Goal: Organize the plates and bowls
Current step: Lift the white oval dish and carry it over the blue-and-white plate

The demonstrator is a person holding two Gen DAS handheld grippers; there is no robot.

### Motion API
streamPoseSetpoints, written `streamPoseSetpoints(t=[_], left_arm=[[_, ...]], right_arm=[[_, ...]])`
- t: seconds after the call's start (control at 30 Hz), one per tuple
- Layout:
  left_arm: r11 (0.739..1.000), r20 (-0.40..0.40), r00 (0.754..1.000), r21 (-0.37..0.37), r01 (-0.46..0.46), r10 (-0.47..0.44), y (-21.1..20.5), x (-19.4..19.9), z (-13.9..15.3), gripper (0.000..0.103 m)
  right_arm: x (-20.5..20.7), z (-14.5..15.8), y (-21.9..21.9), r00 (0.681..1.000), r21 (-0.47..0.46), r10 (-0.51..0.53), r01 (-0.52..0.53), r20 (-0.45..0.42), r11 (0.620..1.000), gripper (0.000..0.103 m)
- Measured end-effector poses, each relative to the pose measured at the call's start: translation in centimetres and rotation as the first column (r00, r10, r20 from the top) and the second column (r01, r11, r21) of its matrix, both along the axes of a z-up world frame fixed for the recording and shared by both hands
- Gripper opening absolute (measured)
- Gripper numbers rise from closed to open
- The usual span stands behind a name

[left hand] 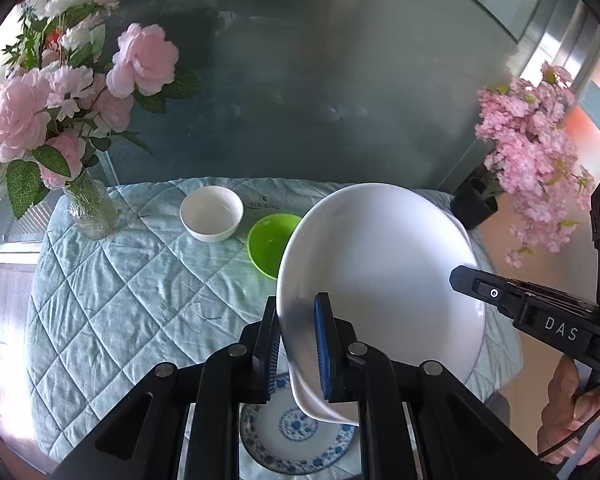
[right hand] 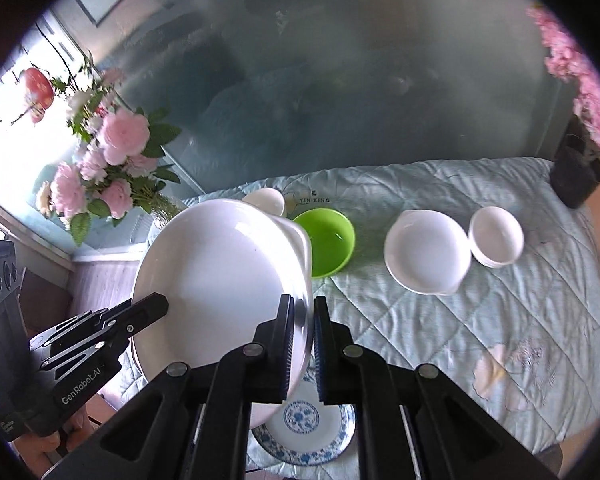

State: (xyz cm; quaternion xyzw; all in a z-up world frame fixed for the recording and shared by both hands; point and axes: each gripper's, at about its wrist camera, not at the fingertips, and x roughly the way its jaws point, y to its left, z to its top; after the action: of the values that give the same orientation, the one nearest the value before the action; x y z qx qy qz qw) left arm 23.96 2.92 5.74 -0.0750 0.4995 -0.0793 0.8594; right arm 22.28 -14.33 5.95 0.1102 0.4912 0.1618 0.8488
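Observation:
A large white plate point(left hand: 380, 276) hangs tilted above the table, held by both grippers at opposite rims. My left gripper point(left hand: 300, 344) is shut on its near rim. My right gripper point(right hand: 302, 340) is shut on the plate point(right hand: 220, 280) at its other rim. A blue-patterned plate point(left hand: 296, 432) lies on the table under it, also in the right wrist view point(right hand: 304, 428). A green bowl point(left hand: 268, 248) and a white bowl point(left hand: 212, 212) sit behind. In the right wrist view the green bowl point(right hand: 328, 240), a white eared dish point(right hand: 426, 256) and a small stack of white bowls point(right hand: 496, 236) sit further back.
A glass vase of pink flowers point(left hand: 88, 208) stands at the table's far left corner. A black pot of pink blossoms point(left hand: 476, 200) stands at the far right. The table is covered by a light blue quilted cloth point(left hand: 120, 300). A glass wall runs behind.

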Motion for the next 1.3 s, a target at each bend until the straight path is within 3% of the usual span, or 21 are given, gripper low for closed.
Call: streamPoseSetpoints(t=[0.17, 0.4, 0.7, 1.3], left_arm=[[1.000, -0.019, 1.000, 0.004, 0.015, -0.014, -2.4, -3.2, 0.9, 0.013], [1.000, -0.067, 0.998, 0.006, 0.010, -0.009, -4.0, -8.0, -1.6, 0.013], [1.000, -0.141, 0.990, 0.018, 0.019, -0.017, -4.5, -11.9, -6.2, 0.012], [0.999, -0.269, 0.962, -0.023, -0.048, 0.040, -0.7, -14.1, -16.6, 0.012]], right_arm=[[-3.1, 0.1, -2.1, 1.000, 0.016, -0.022, 0.022, -0.001, 1.000, 0.009], [-7.4, -2.0, -3.7, 0.999, 0.028, -0.031, 0.032, -0.033, 0.999, 0.008], [-10.4, -6.4, -4.2, 0.993, 0.061, -0.054, 0.061, -0.109, 0.996, 0.008], [-11.4, -15.1, -1.0, 0.973, 0.025, -0.028, 0.035, -0.229, 0.999, 0.008]])
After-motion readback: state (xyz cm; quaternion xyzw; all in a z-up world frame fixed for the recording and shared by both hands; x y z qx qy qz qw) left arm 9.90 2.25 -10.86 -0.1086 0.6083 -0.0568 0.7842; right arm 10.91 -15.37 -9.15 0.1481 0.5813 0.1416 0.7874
